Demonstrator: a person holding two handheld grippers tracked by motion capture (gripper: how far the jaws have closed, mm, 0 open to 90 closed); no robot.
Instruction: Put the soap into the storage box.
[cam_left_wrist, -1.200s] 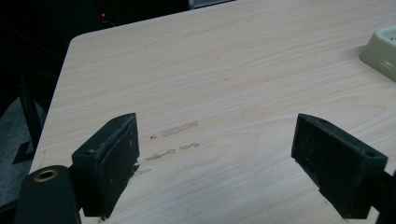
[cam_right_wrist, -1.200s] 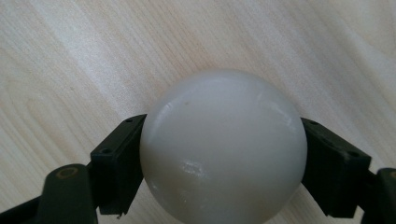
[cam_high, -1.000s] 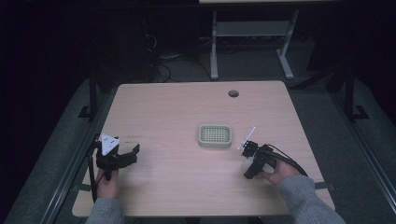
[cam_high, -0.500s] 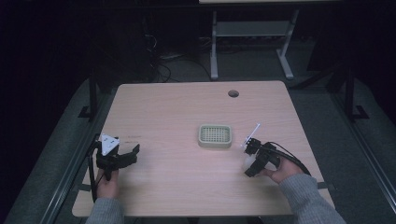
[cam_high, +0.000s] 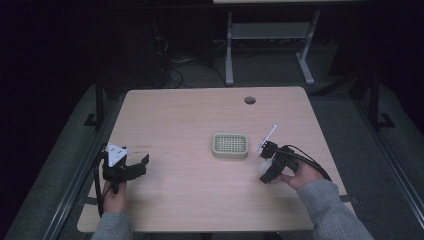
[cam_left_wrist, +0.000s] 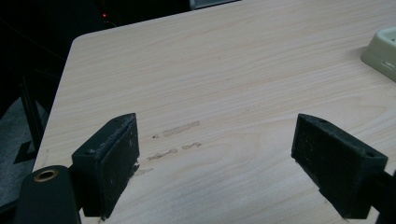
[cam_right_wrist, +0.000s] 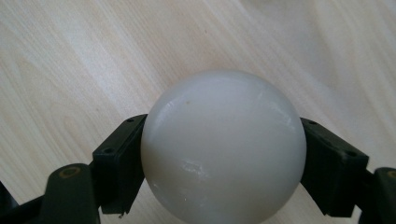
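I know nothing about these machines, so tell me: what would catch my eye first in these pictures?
Most striking is the glossy white ball, clamped between the black jaws of the right gripper near the right edge of the pale wooden table. Close to its left, at the table's middle, sits a small pale green tray with a grid-patterned top. At the near left corner, the left gripper rests with jaws wide apart, holding nothing.
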